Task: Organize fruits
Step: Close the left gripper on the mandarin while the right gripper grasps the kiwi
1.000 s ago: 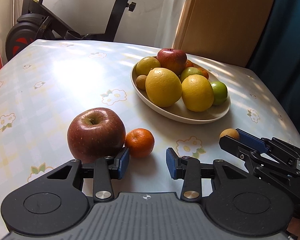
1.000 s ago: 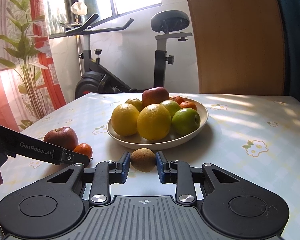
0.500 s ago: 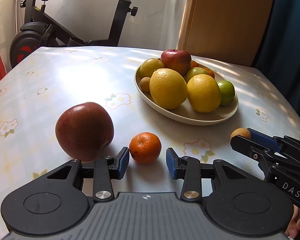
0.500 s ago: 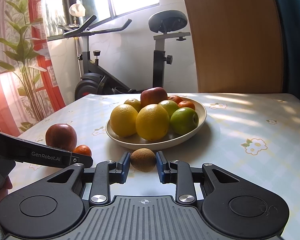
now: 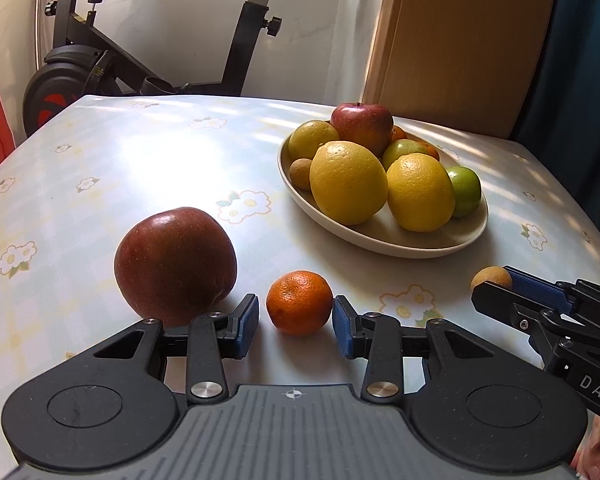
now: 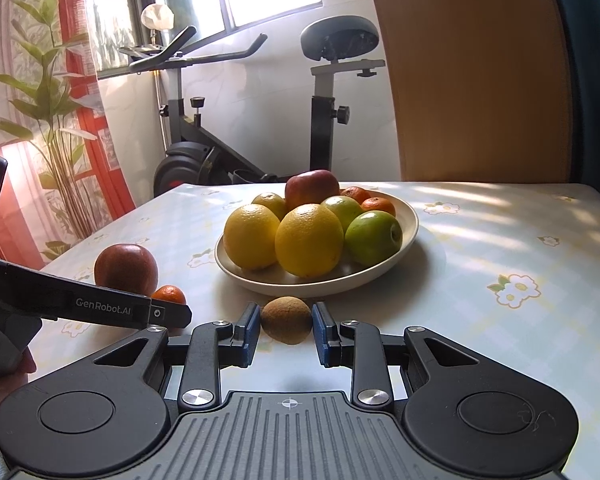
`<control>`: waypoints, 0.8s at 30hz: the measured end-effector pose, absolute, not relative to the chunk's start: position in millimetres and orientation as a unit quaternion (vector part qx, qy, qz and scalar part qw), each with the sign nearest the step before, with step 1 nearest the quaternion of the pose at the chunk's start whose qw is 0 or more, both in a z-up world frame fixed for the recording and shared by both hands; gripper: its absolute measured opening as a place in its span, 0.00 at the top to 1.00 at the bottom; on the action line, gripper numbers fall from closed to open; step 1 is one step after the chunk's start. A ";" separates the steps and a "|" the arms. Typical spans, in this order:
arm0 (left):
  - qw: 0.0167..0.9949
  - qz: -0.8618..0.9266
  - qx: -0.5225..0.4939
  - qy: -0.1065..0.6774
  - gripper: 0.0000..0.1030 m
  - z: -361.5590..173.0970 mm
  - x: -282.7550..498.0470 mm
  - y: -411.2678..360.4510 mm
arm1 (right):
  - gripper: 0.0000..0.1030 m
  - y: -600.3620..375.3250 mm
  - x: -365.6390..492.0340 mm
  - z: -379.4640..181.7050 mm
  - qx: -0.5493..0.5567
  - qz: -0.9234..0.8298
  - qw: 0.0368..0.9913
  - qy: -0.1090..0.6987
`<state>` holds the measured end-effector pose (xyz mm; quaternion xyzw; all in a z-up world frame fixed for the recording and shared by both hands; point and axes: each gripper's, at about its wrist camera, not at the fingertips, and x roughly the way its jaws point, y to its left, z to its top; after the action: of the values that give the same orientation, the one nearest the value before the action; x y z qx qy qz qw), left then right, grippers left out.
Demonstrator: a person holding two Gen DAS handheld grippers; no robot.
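Bare worktop (image 5: 132, 168) stretches along its left edge toward the far corner. The heaped bowl (image 5: 380, 236) blocks the middle; the red apple (image 5: 175, 261) crowds the mandarin (image 5: 299, 302) near the front edge.

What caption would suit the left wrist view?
Open left gripper straddles a tangerine beside a red apple, before a full fruit bowl.
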<state>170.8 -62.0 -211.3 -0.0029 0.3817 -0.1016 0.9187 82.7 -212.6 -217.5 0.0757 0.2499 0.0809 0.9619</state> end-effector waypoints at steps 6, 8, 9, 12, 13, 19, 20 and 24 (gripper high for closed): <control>0.918 -0.119 -0.010 0.378 0.64 -210.9 169.5 -60.9 | 0.75 -212.6 82.8 -217.4 0.075 0.083 0.962 0.251; 0.918 -0.122 -0.010 0.376 0.64 -210.5 167.9 -60.1 | 0.75 -212.7 83.0 -217.5 0.075 0.083 0.962 0.251; 0.919 -0.122 -0.008 0.374 0.64 -209.9 166.8 -59.7 | 0.75 -213.0 83.1 -217.6 0.075 0.084 0.962 0.250; 0.922 -0.123 -0.005 0.367 0.64 -207.5 163.6 -57.6 | 0.75 -213.0 83.3 -217.9 0.075 0.087 0.961 0.251; 0.923 -0.122 -0.004 0.365 0.64 -206.6 161.9 -56.9 | 0.75 -213.1 83.3 -218.0 0.075 0.087 0.961 0.251; 0.924 -0.124 -0.003 0.361 0.64 -204.0 158.5 -56.2 | 0.75 -213.0 84.1 -218.1 0.075 0.088 0.961 0.253; 0.924 -0.125 -0.002 0.360 0.64 -203.4 158.2 -56.5 | 0.75 -213.0 84.1 -218.1 0.075 0.088 0.961 0.253; 0.926 -0.132 0.004 0.354 0.64 -199.7 154.7 -57.4 | 0.75 -213.1 84.1 -218.1 0.075 0.088 0.961 0.253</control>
<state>154.7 -57.4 -199.7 0.0036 0.3538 -0.1318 0.9260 84.1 -213.1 -218.1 0.0748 0.2532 0.0879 0.9605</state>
